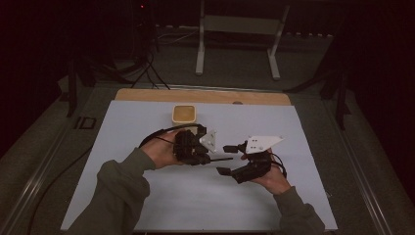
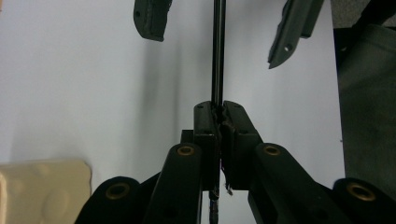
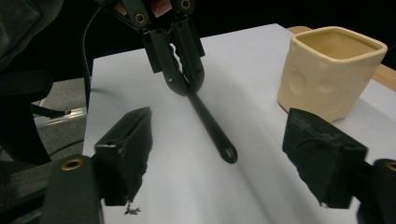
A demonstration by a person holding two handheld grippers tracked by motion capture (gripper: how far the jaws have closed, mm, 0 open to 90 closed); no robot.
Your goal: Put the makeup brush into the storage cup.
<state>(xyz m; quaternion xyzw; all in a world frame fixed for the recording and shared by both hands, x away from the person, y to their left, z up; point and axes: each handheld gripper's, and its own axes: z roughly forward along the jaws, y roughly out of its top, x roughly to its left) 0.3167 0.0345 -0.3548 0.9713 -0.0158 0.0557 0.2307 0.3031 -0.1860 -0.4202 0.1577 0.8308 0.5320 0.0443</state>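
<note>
2 handheld grippers meet above a white bench (image 1: pixel 147 205), with a thin black rod (image 3: pixel 212 128) passing between them. The left gripper (image 1: pixel 208 157) has its fingers (image 2: pixel 208 123) clamped tight on one end of the rod, which juts out level toward the right gripper (image 1: pixel 226 159). That gripper's fingers (image 3: pixel 128 144) stand wide apart, 1 on each side of the rod's free, rounded tip, touching nothing. In the right gripper view the tip hangs in the gap between the 2 pads, slightly nearer the left one and a little ahead of them. A cream square cup (image 1: pixel 184 114) sits on the bench just beyond the left gripper, apart from both tools.

Judging by its look, the rod is light, stiff and smooth, so it may slip or swivel if pinched at the very tip. A hold a little back from the rounded end, square across the shaft, looks safest. The rod stays off the bench, carried wholly by the left gripper.
</note>
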